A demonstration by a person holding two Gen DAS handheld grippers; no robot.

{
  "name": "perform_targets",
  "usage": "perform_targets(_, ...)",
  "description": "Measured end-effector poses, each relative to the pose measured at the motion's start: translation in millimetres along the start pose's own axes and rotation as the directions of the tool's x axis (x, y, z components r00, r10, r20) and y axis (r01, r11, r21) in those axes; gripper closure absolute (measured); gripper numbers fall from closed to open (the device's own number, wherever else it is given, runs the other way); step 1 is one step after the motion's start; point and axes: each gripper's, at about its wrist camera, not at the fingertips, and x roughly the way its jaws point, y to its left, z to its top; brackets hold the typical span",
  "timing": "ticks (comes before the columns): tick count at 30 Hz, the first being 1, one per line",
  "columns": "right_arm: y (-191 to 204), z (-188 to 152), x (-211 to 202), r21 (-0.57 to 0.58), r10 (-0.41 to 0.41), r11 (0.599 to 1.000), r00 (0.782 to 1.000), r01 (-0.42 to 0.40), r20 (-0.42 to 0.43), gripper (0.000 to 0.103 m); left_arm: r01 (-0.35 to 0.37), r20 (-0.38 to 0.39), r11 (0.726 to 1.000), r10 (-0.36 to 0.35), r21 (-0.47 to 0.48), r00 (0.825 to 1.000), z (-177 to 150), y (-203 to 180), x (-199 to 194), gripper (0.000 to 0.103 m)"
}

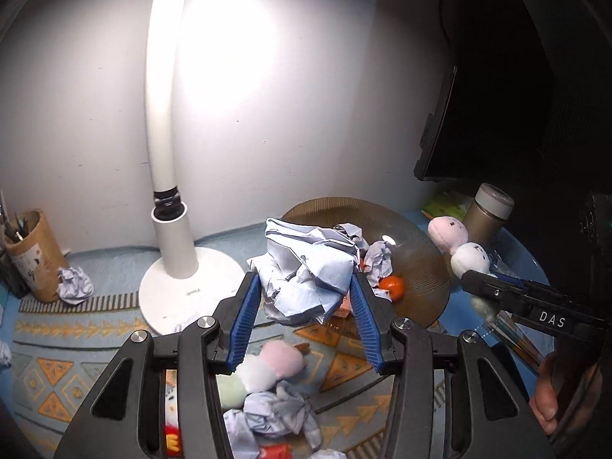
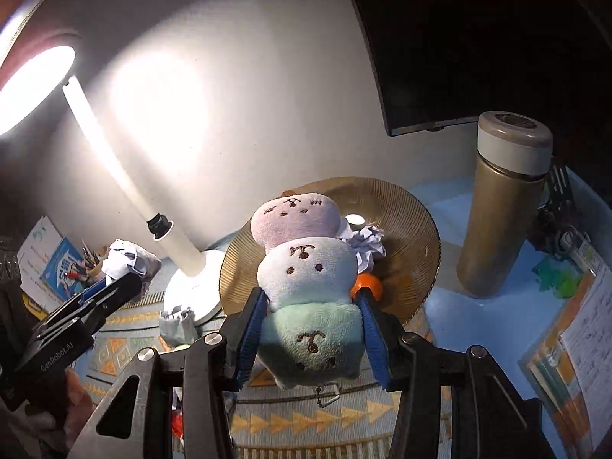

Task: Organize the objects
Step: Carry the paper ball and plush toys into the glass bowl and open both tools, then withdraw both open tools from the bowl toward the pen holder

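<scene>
Room ahead of both jaws is hemmed in by the lamp (image 1: 168, 252), the wall and a flask (image 2: 501, 206). A crumpled paper ball (image 1: 306, 271) is pinched between the left gripper's (image 1: 304, 298) jaws, above the counter (image 1: 95, 329). A plush toy (image 2: 306, 287) is clamped between the right gripper's (image 2: 311, 321) jaws, over the brown plate (image 2: 413, 229).

Left hand-held gripper (image 1: 306, 290) and right hand-held gripper (image 2: 311, 325) are raised side by side, blue fingers (image 1: 244, 321) on each pressed against a load.

A desk lamp (image 2: 30, 88) throws harsh glare on the wall (image 1: 306, 114); fisheye edges fall dark.
</scene>
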Motion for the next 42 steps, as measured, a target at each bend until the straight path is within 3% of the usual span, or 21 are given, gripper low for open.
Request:
perform_targets(5, -8, 26, 32, 0.028, 0.004, 1.0, 1.0, -0.004, -0.006, 0.056, 0.049, -0.025, 0.999, -0.049, -0.008, 0.998, 21, -10, 49, 0.058)
perform_targets(8, -11, 33, 52, 0.029, -0.003, 1.0, 0.999, 0.004, -0.032, 0.05, 0.061, -0.022, 0.998, -0.061, -0.019, 0.998, 23, -13, 69, 0.045)
perform_targets(9, -13, 33, 57, 0.033, 0.0, 0.999, 0.999, 0.001, -0.048, 0.044, 0.061, -0.032, 0.998, -0.062, -0.028, 0.998, 22, -12, 76, 0.028)
perform_targets(11, -16, 30, 62, 0.041, -0.001, 0.999, 0.998, 0.004, -0.059, 0.041, 0.065, -0.046, 0.997, -0.067, -0.051, 0.997, 18, -9, 85, 0.015)
perform_targets(15, -17, 21, 56, 0.033, -0.007, 0.999, 0.998, 0.009, -0.063, 0.041, 0.069, -0.07, 0.995, -0.074, -0.07, 0.995, 6, -3, 86, 0.015)
perform_targets(21, -8, 16, 24, 0.013, 0.032, 0.999, 0.999, -0.032, -0.04, 0.041, 0.06, -0.023, 0.994, -0.063, -0.091, 0.998, 1, 8, 43, 0.015)
perform_targets(28, 36, -3, -35, -0.054, 0.1, 0.994, 0.995, -0.099, 0.027, 0.041, 0.019, 0.1, 0.995, -0.009, -0.097, 0.995, -5, 22, -55, 0.015)
perform_targets(34, 68, -37, -61, -0.132, 0.087, 0.988, 0.994, -0.079, 0.061, 0.041, -0.039, 0.17, 0.99, 0.062, -0.139, 0.984, -33, 46, -125, 0.014)
perform_targets(36, 70, -54, -57, -0.145, 0.073, 0.987, 0.996, -0.065, 0.05, 0.041, -0.08, 0.18, 0.983, 0.11, -0.163, 0.978, -49, 58, -139, 0.006)
perform_targets(39, 64, -85, -36, -0.149, 0.035, 0.988, 0.999, -0.033, 0.013, 0.038, -0.155, 0.177, 0.966, 0.193, -0.207, 0.965, -80, 82, -149, 0.004)
perform_targets(42, 52, -114, -8, -0.155, -0.02, 0.988, 0.999, 0.015, -0.031, 0.038, -0.286, 0.12, 0.92, 0.326, -0.266, 0.938, -121, 113, -142, 0.004)
